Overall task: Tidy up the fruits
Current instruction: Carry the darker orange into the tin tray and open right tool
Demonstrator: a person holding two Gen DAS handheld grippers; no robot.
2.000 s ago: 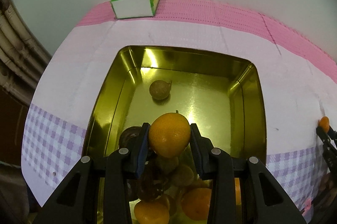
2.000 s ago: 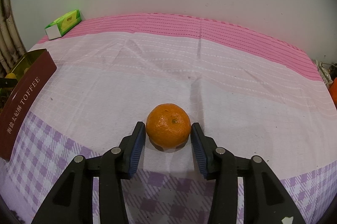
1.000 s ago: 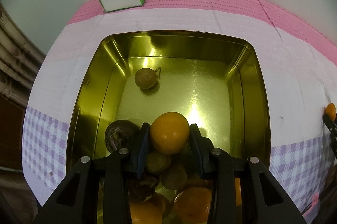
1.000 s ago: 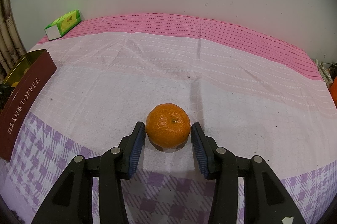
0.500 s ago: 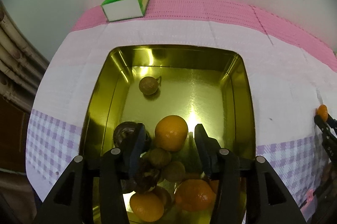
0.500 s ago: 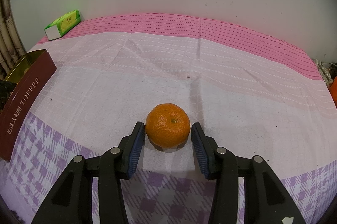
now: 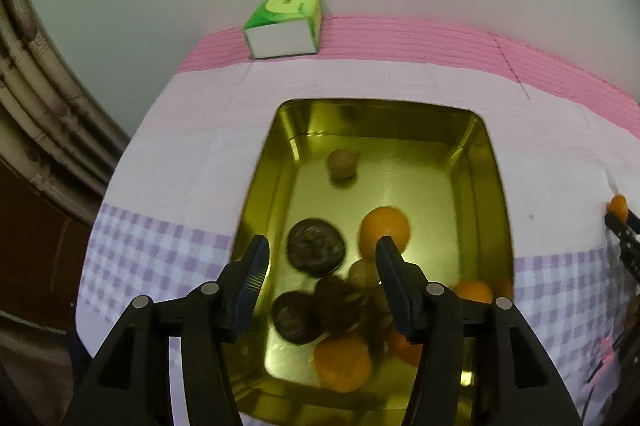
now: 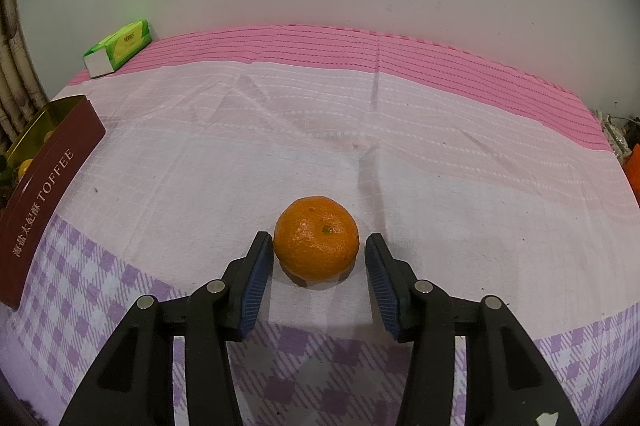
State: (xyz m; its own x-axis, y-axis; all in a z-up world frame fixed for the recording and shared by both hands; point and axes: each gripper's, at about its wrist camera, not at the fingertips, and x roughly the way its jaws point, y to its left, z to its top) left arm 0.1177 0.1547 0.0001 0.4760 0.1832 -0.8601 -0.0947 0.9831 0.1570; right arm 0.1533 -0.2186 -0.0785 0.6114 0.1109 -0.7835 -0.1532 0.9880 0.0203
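- We see our left gripper (image 7: 320, 262) above the gold tin (image 7: 500, 193), its jaws opening with nothing gripped between them.
- The orange (image 7: 385, 230) lies loose on the tin's floor; the right fingertip crosses in front of its lower edge, and we cannot tell whether they touch.
- Between the left gripper's fingers, lower down, we look onto a heap of fruit — a dark round fruit (image 7: 316, 246), a second dark one (image 7: 294, 318), and more oranges near the tin's near wall (image 7: 342, 366). All of it is blurred.
- A small brownish fruit (image 7: 341, 163) sits alone toward the tin's far end.
- Our right gripper (image 8: 316, 258) is low over the checked tablecloth (image 8: 440, 153) with the mandarin (image 8: 316, 238) between its fingers, resting on the cloth.
- Its jaws are opening slightly — the left pad is just beside the mandarin's skin, and there is a clear gap at the right pad, so it is not clamped.
- In the right wrist view, the tin's maroon side reads "TOFFEE" at the far left, well apart from the mandarin.
- A green tissue pack (image 8: 118, 47) lies at the table's back edge by the wall.
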